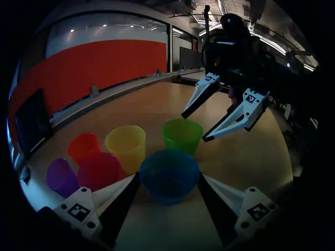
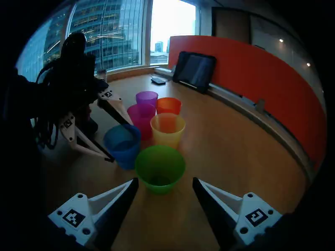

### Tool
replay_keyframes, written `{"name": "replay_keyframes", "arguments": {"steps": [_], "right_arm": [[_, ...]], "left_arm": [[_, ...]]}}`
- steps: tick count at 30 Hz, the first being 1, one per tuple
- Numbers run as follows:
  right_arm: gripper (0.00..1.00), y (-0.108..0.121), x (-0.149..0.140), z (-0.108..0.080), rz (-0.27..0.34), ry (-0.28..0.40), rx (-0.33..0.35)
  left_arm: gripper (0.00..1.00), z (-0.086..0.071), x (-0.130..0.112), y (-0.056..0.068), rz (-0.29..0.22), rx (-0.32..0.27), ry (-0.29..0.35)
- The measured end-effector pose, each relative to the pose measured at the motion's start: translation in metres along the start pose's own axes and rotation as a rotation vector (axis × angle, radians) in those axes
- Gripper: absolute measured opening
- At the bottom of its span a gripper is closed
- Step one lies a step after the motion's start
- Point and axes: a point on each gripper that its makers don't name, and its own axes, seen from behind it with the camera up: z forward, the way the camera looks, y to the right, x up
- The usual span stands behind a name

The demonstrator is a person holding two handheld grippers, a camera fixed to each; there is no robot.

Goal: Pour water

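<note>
Six translucent plastic cups stand upright in a tight cluster on the wooden table (image 2: 234, 146): a blue cup (image 1: 169, 175), a green cup (image 2: 160, 167), a yellow cup (image 2: 167, 129), a magenta cup (image 2: 141, 117), an orange cup (image 2: 168, 106) and a purple cup (image 2: 146, 98). Whether any of them holds water cannot be told in this dim light

The left gripper (image 1: 167, 175) has its fingers spread, one on either side of the blue cup and close to its walls, not squeezing it. The right gripper (image 2: 164, 180) is spread as well, with the green cup between its fingers and a gap on each side. In the left gripper view the right gripper hangs above the table just beyond the green cup

Blue and green stand just beside each other, with the yellow cup close behind. To the right of the cluster in the right gripper view bare wood runs out to a raised ledge under the red wall panel (image 2: 268, 79). A dark tablet (image 2: 194, 69) leans at the table's far edge, well apart from the cups
</note>
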Motion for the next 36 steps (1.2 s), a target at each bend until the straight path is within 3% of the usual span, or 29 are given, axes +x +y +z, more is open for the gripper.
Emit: {"name": "replay_keyframes", "arguments": {"steps": [23, 36], "right_arm": [[1.00, -0.002, 0.001, 0.000, 0.010, 0.009, 0.003], [1.00, -0.009, 0.004, 0.015, 0.008, 0.006, 0.026]], "left_arm": [[0.87, 0.002, -0.002, 0.003, 0.005, -0.005, -0.022], [0.87, -0.020, 0.009, -0.003, -0.014, 0.012, 0.017]]}}
